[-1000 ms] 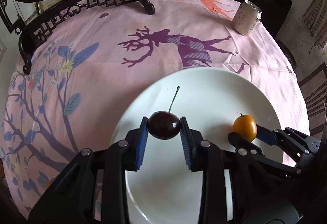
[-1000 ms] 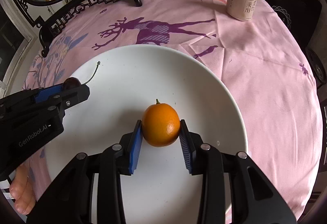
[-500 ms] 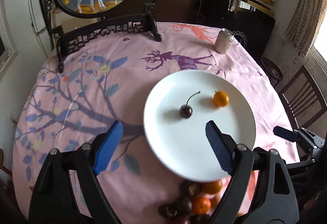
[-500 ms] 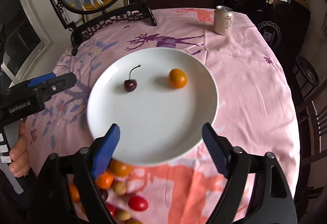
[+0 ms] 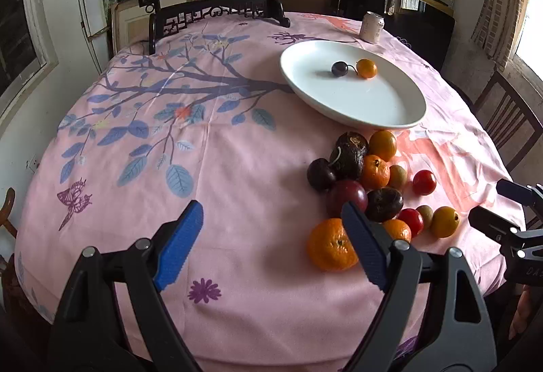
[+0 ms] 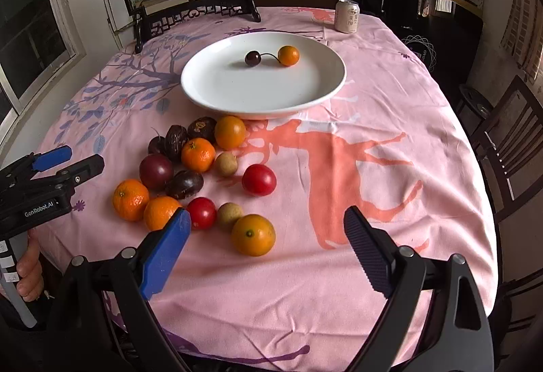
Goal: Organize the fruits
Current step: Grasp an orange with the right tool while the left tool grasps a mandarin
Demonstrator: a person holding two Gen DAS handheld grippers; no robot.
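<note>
Both grippers, left [image 5: 269,244] and right [image 6: 264,244], have pulled back from the plate [image 6: 203,93] with jaws open and empty, leaving cherry [image 6: 253,58] and kumquat [image 6: 288,55] on it.

Left gripper [image 5: 271,246] at lower centre of its own view, jaws spread wide and empty, right gripper [image 6: 264,249] likewise agape, bare fingers [image 6: 29,273] at lower left edge, probably the left hand's.
</note>
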